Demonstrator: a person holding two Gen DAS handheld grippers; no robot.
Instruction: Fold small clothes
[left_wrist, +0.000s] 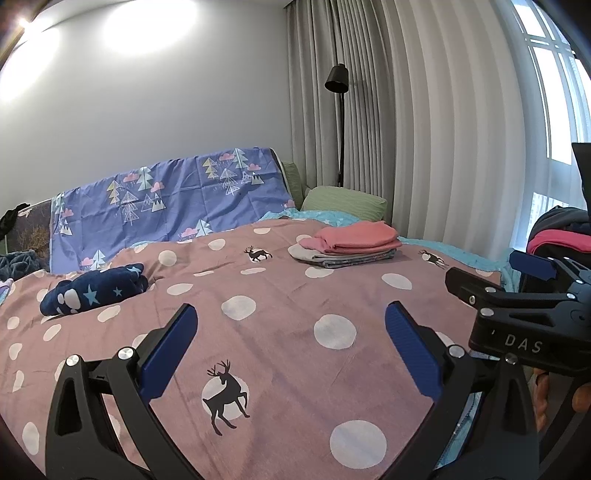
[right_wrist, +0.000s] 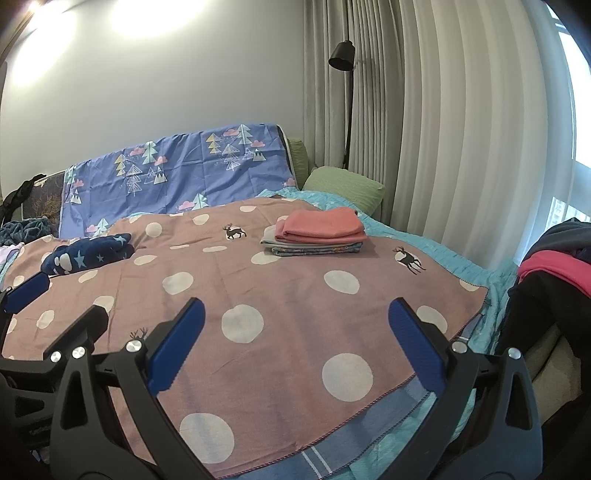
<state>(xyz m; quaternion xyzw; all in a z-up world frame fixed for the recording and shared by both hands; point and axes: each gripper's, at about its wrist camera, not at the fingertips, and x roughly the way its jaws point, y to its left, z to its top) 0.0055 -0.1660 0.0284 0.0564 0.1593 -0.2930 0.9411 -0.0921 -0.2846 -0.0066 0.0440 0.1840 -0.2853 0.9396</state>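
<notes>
A neat stack of folded small clothes (left_wrist: 345, 245) (right_wrist: 317, 232), salmon-pink pieces on top of grey and blue patterned ones, lies flat toward the far right of the pink polka-dot blanket (left_wrist: 280, 332) (right_wrist: 288, 291). A rumpled navy fleece garment with stars (left_wrist: 94, 290) (right_wrist: 88, 253) lies unfolded near its far left edge.

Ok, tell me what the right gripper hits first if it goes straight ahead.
Probably the pink polka-dot blanket: the open right gripper holds nothing and points low across it. The folded clothes stack lies farther on; depth is unclear.
</notes>
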